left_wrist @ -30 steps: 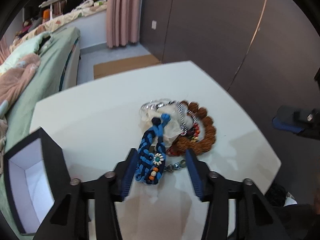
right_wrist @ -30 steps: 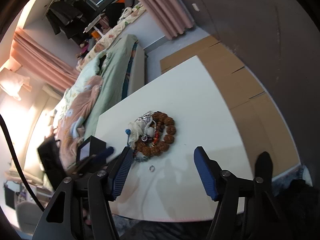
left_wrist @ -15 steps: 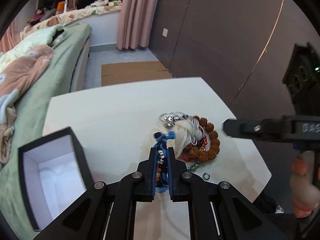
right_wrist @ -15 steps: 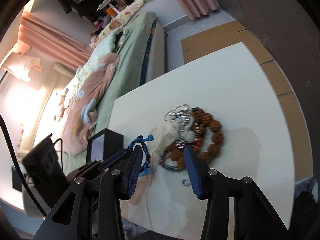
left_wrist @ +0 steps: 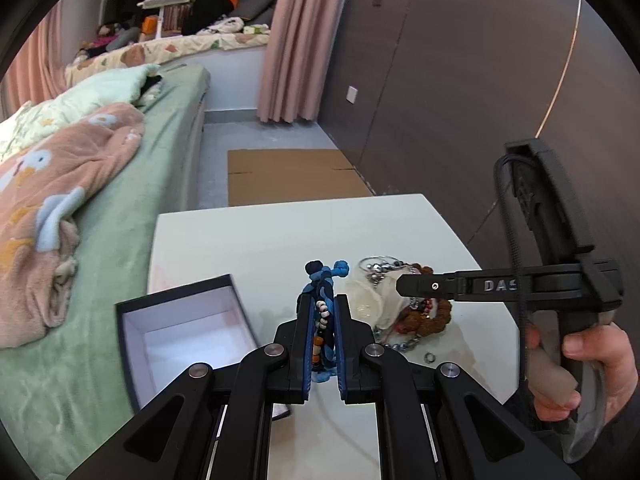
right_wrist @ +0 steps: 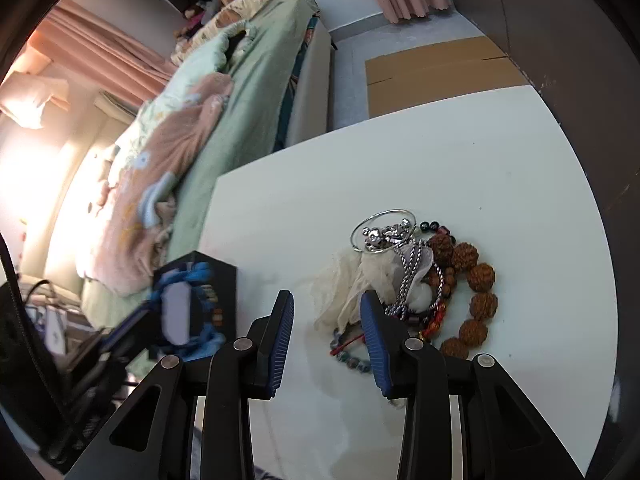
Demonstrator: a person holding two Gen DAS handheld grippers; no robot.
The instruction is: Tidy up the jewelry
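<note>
Left jaws clamp blue braided bracelet [left_wrist: 322,320] (right jaws closing, empty).

left tool [left_wrist: 323,344] clamped blue braided bracelet [left_wrist: 322,280], lifted

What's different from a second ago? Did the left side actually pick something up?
Yes. The left gripper shut on the blue braided bracelet and lifted it off the pile toward the open black box. The right gripper came in beside the jewelry pile, its jaws closing with nothing between them. Pile, box and table stayed put.
</note>
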